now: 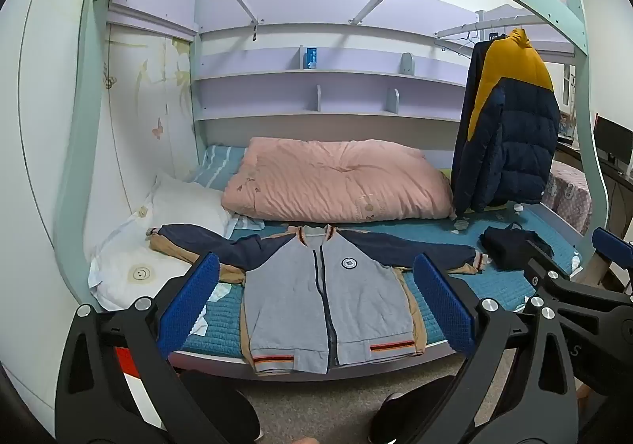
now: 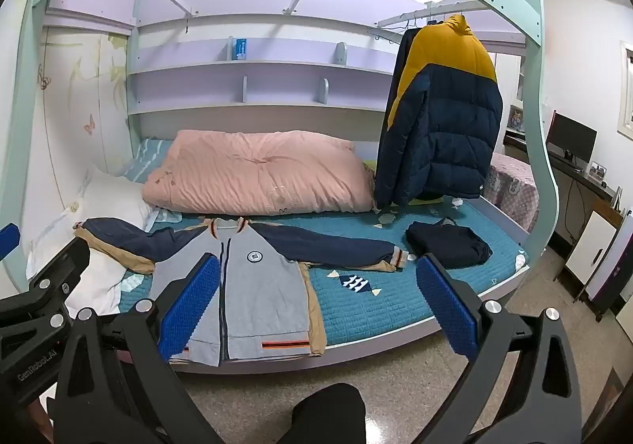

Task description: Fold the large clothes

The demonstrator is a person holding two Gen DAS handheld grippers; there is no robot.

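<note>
Left wrist view: jacket (image 1: 324,293) is lying flat, zipped, sleeves spread, at the near edge of the bed (image 1: 494,285). Left tool (image 1: 316,301) and right tool (image 2: 318,301) are hovering short of it, jaws fully apart, gripping nothing. Probably best starting at a sleeve cuff, folding inward. Pink quilt (image 1: 336,179) is lying farther back; puffer coat (image 1: 510,127) is hanging at right.
</note>
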